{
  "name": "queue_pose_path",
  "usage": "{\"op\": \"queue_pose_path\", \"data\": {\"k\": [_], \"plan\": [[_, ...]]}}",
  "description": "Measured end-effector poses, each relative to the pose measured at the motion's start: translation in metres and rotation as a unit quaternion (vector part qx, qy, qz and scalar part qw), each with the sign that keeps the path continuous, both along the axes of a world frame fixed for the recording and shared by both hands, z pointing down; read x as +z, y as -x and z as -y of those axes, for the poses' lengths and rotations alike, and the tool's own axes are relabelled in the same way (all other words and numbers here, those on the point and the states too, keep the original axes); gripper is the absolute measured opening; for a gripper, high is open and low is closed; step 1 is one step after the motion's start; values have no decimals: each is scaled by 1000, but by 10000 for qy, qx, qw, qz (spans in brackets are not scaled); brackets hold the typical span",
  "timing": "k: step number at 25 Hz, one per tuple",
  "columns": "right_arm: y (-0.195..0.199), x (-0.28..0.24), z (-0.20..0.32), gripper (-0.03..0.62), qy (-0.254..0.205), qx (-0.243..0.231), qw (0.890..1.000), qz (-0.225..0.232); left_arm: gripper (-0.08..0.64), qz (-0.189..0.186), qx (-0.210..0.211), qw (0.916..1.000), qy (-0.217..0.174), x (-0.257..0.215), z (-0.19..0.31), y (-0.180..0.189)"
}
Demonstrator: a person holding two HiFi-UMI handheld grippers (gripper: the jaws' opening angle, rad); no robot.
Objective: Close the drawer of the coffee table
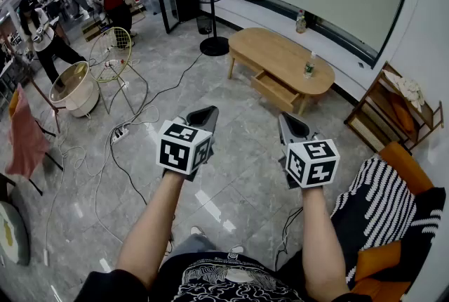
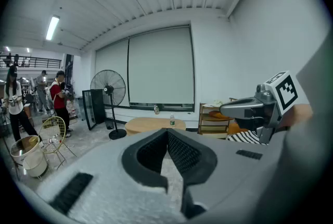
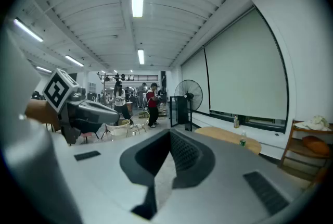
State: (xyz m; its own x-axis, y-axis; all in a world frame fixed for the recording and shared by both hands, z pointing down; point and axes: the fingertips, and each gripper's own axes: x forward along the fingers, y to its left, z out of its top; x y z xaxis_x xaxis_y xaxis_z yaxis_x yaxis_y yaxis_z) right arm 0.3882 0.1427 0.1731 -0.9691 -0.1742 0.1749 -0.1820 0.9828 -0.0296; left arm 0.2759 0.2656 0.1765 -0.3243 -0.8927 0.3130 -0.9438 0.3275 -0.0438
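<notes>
Drawer [image 1: 276, 90] hangs open under the coffee table [image 1: 270, 48], upper centre, well apart from us. Our left gripper [image 1: 202, 115] and right gripper [image 1: 292, 123], jaws together and empty, sit mid-frame; we judge a hard shove could topple the bottle [image 1: 309, 67] above.

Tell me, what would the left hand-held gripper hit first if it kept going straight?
Probably the wooden coffee table, dead ahead of the left hand-held gripper across the floor; tilted slightly down, it might meet the floor first.
</notes>
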Motion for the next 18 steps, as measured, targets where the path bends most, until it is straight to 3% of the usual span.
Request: {"op": "queue_pose_path", "data": {"k": [11,18], "plan": [[12,3,0,6,75,-8,9999,73,2,17,-30,10000,-11,-1,0,3],[33,7,-2,83,105,-42,9999,77,2,-31,-40,10000,-21,4,1,21]]}}
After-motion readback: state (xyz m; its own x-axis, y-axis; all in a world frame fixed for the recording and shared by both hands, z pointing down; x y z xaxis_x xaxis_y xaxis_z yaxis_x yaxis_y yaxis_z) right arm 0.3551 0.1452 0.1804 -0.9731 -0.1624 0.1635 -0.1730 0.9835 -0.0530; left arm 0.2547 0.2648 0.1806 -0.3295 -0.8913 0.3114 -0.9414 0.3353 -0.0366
